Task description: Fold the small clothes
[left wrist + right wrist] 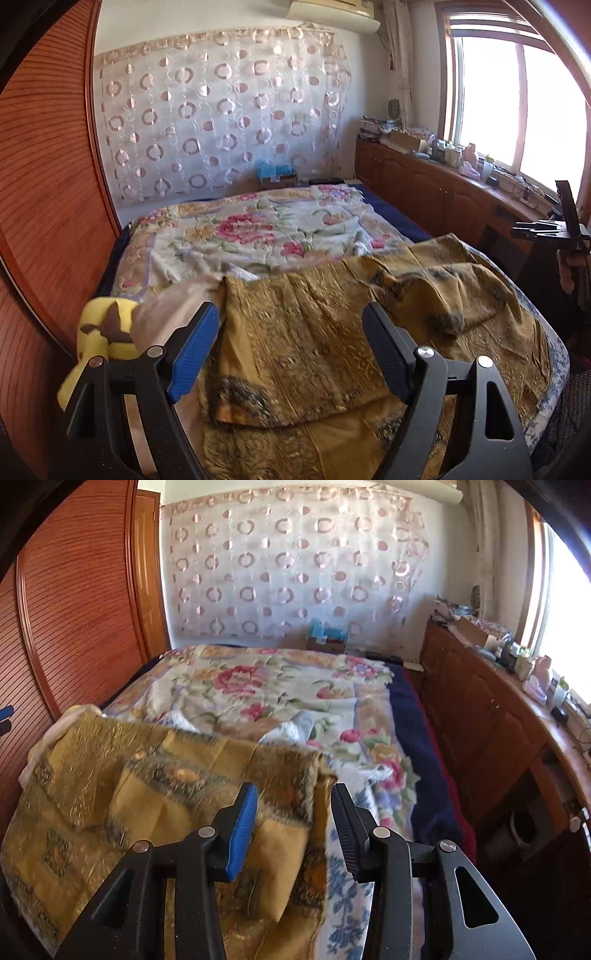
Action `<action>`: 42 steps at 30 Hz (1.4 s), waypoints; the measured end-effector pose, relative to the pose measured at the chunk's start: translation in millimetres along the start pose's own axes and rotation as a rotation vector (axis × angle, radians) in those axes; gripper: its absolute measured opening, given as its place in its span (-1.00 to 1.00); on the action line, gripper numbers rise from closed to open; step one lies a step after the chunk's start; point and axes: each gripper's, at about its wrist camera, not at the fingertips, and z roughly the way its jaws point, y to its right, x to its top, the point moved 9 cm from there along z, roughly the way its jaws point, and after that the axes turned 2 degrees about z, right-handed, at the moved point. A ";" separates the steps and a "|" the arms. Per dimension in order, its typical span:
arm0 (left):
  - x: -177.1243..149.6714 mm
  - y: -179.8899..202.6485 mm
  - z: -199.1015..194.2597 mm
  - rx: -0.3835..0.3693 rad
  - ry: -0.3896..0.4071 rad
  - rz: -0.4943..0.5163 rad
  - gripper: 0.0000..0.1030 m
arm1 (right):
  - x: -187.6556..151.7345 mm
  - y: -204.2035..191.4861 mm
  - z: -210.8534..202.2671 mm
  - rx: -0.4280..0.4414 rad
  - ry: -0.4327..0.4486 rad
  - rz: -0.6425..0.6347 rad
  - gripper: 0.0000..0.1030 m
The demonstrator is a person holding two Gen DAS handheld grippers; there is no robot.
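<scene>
One mustard patterned garment (332, 332) lies on the bed (258, 229), long axis running across in front of both tongs, its folded-over part toward the right tongs. Left tongs (291, 354) stand wide apart above the cloth, nothing gripped. Right tongs (295, 830) are partly open; the garment's right edge sits between them, pads not pressing it. Floral blanket (280, 694) lies beyond.

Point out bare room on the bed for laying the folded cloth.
Free: the floral blanket between the gold garment and the curtained wall. The navy strip beside the cabinets is narrow. Crowded: the near end under the garment, and the windowsill counter.
</scene>
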 end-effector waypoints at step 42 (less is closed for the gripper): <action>-122.6 46.9 68.1 -0.025 -0.302 0.030 0.72 | -23.2 43.4 42.2 -0.047 -0.118 0.031 -0.13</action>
